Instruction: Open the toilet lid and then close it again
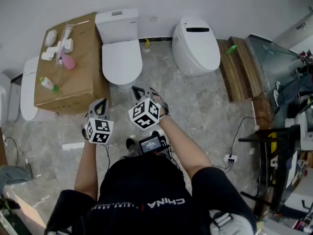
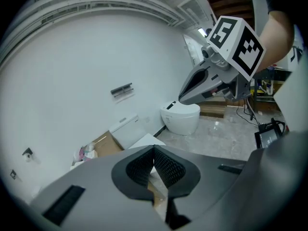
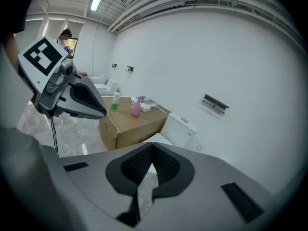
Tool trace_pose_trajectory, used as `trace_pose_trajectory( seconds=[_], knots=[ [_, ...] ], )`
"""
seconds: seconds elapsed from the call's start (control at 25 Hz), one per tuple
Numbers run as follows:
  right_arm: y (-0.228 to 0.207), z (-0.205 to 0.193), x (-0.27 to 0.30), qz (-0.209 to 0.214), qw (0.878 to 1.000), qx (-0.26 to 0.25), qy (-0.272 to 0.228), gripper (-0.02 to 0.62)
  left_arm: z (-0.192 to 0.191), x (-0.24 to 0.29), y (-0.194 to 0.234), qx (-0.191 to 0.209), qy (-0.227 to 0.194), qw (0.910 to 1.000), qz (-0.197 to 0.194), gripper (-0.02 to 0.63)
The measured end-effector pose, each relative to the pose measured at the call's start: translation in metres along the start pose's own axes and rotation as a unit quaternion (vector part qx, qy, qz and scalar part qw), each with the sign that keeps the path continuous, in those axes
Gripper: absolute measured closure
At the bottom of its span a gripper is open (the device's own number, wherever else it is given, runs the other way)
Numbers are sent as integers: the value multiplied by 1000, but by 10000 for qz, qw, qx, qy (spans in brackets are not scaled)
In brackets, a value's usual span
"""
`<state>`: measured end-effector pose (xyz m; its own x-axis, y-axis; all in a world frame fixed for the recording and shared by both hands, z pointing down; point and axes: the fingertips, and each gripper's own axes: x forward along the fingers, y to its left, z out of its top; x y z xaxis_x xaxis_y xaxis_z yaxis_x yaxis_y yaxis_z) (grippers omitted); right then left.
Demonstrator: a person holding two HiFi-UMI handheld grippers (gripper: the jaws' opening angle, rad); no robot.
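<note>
The toilet lid (image 1: 122, 61) lay down flat, just beyond both grippers and right of the cardboard box (image 1: 78, 77). The left gripper (image 1: 100, 103) and right gripper (image 1: 144, 90) were clamped together, empty, short of it. Judging by this, either lifting hadn't begun or the task was finished.

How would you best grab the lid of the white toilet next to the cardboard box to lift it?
Grip the lid by its rounded front edge, coming from the front, where the person stands. It lies flat and shut, its back end against the tank, so the hinge is probably there and the front edge swings up.
</note>
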<state>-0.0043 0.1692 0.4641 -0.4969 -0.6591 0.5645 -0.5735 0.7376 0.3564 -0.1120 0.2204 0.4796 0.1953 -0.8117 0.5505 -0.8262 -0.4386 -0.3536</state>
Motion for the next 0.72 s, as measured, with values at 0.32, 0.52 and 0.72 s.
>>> trace_pose_trajectory(
  seconds=[0.32,0.52,0.72],
  knots=[
    [-12,-27,-18,216,9998,11,-7,581,15,13,-25,-230,106,9997,12,595],
    [-22,-39,-23,247,9997,-40,-5,581,26,16,-33,-357,132,9992,77,595],
    [-29,-37,-25,246,9996,-112,-93,581,35,16,-36,-298,105,9994,135,595]
  ],
)
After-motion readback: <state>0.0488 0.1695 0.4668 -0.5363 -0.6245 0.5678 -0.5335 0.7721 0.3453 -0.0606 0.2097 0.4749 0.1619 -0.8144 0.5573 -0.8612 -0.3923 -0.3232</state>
